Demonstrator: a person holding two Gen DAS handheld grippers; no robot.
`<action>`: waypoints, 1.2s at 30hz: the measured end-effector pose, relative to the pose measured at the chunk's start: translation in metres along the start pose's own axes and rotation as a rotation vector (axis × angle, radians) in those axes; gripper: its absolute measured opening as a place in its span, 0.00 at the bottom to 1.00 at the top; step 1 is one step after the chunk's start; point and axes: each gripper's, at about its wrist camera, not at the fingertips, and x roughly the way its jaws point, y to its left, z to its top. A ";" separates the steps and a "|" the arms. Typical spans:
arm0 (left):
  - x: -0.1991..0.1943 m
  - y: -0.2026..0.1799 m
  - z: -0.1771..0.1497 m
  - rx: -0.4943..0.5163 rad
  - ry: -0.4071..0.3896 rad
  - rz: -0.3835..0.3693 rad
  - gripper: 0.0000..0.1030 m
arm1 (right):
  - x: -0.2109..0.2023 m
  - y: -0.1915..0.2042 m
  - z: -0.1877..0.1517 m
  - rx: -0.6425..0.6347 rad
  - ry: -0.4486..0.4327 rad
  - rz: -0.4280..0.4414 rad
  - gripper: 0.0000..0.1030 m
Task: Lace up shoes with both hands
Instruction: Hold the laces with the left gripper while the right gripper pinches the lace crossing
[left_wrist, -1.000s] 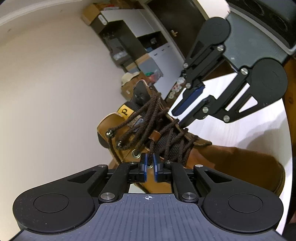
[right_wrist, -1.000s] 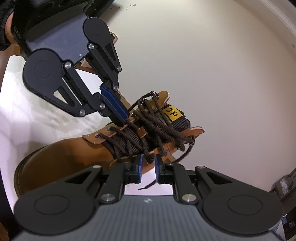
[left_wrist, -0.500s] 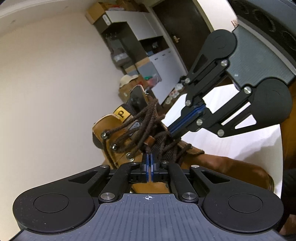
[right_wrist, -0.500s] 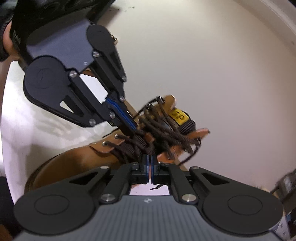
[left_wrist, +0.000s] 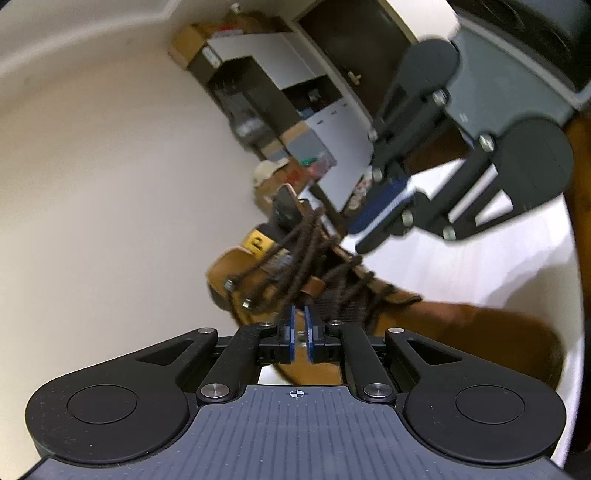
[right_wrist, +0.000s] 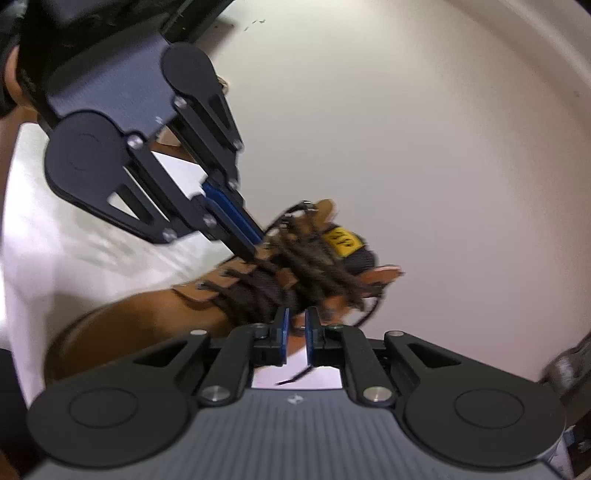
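A tan leather boot with dark brown laces and a yellow tongue label lies on a white tabletop. My left gripper sits low against the laced ankle part. Its jaws are opening, a narrow gap apart, with no lace pressed between the pads. My right gripper is at the other side of the same boot. Its jaws are opening too, and a loose lace end dangles under them. Each gripper shows in the other's view, left gripper and right gripper, with tips at the laces.
A plain cream wall stands close behind the boot. Shelving with cardboard boxes and a dark door are further back. A person's hand holds the left gripper. Both views are motion-blurred.
Both grippers were slightly apart a second ago, shut tight at the laces half a second ago, and now stand parted again. The boot has shifted a little in both views.
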 end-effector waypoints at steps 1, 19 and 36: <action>0.002 -0.001 0.000 0.026 -0.002 0.014 0.08 | 0.002 -0.002 0.000 -0.003 0.004 -0.006 0.11; 0.029 -0.008 0.000 0.091 0.000 0.049 0.08 | 0.011 0.001 0.000 -0.130 0.008 -0.040 0.10; 0.034 -0.009 0.004 0.134 0.014 0.036 0.07 | 0.027 0.000 0.001 -0.140 0.029 -0.025 0.08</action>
